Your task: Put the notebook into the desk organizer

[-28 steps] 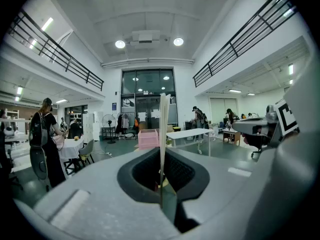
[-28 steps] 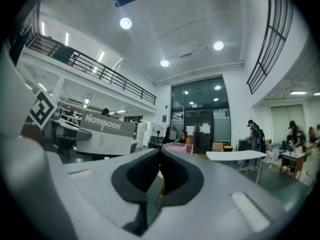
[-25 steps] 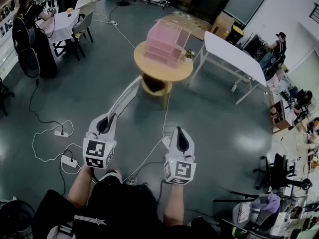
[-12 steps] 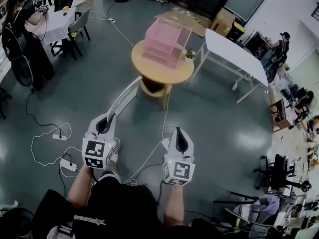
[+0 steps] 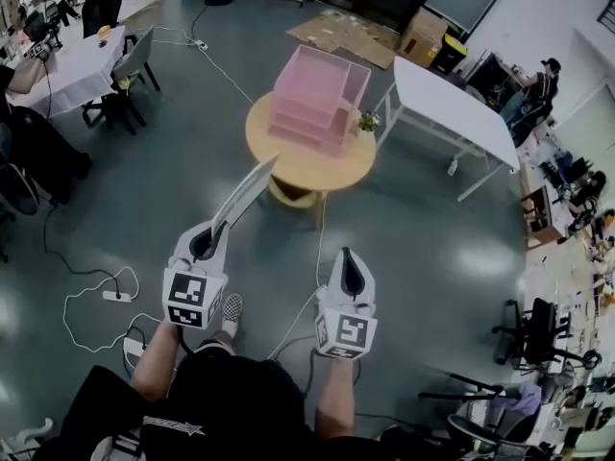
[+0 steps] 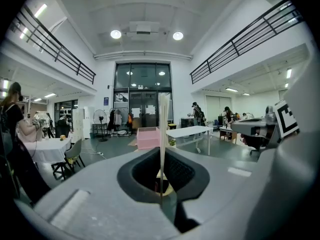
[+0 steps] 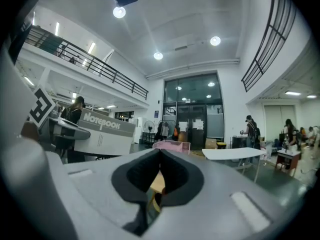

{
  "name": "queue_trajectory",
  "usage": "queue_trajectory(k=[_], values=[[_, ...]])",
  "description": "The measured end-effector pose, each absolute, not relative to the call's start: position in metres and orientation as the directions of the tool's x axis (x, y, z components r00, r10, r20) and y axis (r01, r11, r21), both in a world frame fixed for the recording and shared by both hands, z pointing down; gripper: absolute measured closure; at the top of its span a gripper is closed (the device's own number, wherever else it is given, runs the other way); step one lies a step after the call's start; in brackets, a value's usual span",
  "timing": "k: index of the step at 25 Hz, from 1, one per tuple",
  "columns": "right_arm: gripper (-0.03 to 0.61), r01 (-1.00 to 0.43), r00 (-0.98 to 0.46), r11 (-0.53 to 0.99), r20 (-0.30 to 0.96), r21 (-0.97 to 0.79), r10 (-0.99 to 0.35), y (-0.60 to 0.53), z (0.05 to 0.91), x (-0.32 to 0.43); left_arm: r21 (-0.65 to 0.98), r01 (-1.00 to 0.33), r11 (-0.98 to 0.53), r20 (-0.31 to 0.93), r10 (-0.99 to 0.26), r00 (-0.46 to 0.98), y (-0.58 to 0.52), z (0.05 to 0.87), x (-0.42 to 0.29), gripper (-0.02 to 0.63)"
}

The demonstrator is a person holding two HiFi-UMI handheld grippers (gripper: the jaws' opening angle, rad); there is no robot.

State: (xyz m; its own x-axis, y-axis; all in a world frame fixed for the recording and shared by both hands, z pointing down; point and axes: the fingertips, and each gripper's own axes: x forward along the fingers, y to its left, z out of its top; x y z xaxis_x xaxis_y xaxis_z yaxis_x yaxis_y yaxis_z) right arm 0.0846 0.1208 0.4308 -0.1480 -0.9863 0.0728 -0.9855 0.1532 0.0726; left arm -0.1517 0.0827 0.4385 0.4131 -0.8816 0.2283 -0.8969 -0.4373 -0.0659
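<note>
A pink desk organizer stands on a round wooden table ahead of me. My left gripper is shut on the near end of a grey notebook, which slants up and forward toward the table. In the left gripper view the notebook shows edge-on between the pads, with the organizer far behind it. My right gripper is level with the left one, shut and empty. From the right gripper view the notebook's cover is at the left and the organizer straight ahead.
A small potted plant sits on the round table beside the organizer. A long white table stands to the right. Cables and a power strip lie on the floor at my left. Flat cardboard lies beyond the table.
The round table and organizer have come nearer and lower in the head view as the person steps forward. Both grippers keep the same pose, the notebook still held.
</note>
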Motion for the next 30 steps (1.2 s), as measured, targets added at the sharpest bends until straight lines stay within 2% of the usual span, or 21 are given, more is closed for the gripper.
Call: queue_trajectory(k=[16, 30], values=[[0.574, -0.996, -0.027, 0.035, 0.100, 0.082, -0.995, -0.006, 0.436, 0.056, -0.048, -0.843, -0.536, 0.231, -0.827, 0.513, -0.072, 0.445, -0.177, 0.597], [0.574, -0.995, -0.019, 0.029, 0.099, 0.099, -0.995, -0.069, 0.440, 0.081, -0.038, -0.849, -0.526, 0.199, -0.837, 0.510, -0.144, 0.442, -0.153, 0.597]])
